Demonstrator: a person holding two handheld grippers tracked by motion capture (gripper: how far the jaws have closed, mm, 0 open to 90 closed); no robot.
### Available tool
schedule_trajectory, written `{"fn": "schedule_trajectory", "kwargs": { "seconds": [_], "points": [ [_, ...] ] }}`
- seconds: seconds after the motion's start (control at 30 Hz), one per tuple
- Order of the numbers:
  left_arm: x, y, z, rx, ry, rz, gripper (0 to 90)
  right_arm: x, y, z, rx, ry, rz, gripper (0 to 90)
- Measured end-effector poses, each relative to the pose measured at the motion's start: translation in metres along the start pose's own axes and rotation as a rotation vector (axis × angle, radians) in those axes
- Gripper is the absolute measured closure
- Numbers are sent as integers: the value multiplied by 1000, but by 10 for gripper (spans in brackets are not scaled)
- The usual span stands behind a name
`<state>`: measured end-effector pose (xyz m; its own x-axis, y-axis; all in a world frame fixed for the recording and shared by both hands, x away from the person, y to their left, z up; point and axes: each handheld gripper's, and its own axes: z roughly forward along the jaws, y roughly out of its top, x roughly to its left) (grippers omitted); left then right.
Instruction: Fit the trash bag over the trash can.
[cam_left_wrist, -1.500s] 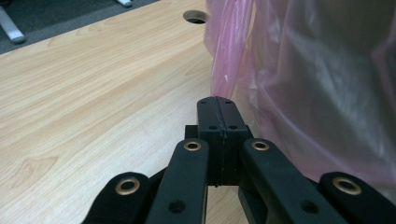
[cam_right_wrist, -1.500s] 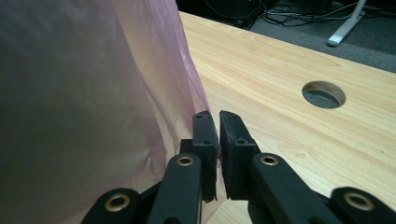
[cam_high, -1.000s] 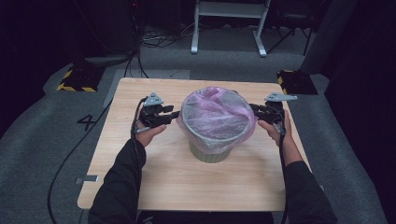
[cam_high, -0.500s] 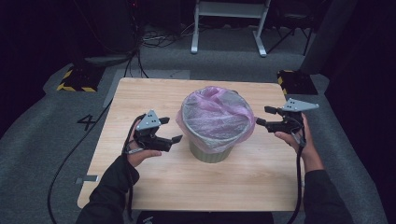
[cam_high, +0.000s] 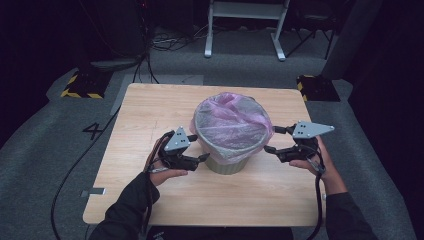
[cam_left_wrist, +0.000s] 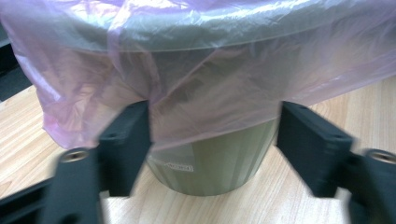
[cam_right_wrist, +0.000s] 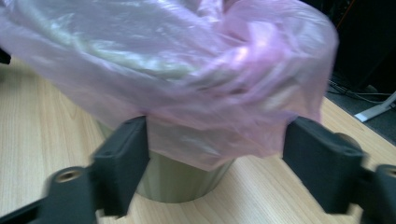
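A pale green bin stands mid-table with a pink plastic bag stretched over its rim. My left gripper is at the bin's left side, level with the bag's hanging hem. It is open and its jaws have just been closing. In the left gripper view the bag's hem and the bin wall lie ahead between the jaws, with no pad pressing. My right gripper is open at the bin's right side and has also just been closing. The right gripper view frames the bag's loose hem, untouched.
The wooden table has bare board around the bin on every side. Beyond its far edge are a white metal stand, floor cables and yellow-black striped blocks.
Both grippers left the bin's rim, drew back toward the person, then came in again lower on the bin's sides. Their jaws stand wider than a second ago.
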<state>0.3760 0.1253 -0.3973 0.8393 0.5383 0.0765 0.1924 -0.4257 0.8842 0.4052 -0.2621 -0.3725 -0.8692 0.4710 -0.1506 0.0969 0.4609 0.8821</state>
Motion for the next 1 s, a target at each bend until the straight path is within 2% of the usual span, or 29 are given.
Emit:
{"fn": "schedule_trajectory", "kwargs": {
  "seconds": [0.07, 0.1, 0.2, 0.33, 0.37, 0.5, 0.6, 0.73, 0.9, 1.0],
  "points": [
    [0, -1, 1, 9, 20, 10, 397, 4, -1, 1, 4, -2, -24, 439],
    [1, -2, 1, 8, 24, 9, 472, 6, -2, 2, 8, 4, -37, 573],
    [3, -5, 2, 22, 12, 14, 665, 11, -5, 3, 19, -3, -61, 741],
    [1, -9, 4, 38, 9, 53, 878, 16, -9, 4, 5, 8, -70, 855],
    [0, -10, 6, 39, -3, 53, 896, 17, -10, 4, 6, 13, -64, 868],
    [-1, -13, 10, 64, -3, 72, 899, 20, -13, 7, 20, 24, -58, 881],
    [0, -17, 11, 64, -12, 53, 899, 21, -20, 14, 72, 22, -54, 876],
    [0, -23, 15, 89, -18, 58, 899, 22, -26, 19, 88, 36, -35, 880],
    [3, -35, 21, 130, -18, 46, 900, 20, -36, 26, 125, 42, -13, 881],
    [6, -42, 25, 147, -17, 22, 900, 15, -46, 31, 140, 51, 27, 881]
  ]
}}
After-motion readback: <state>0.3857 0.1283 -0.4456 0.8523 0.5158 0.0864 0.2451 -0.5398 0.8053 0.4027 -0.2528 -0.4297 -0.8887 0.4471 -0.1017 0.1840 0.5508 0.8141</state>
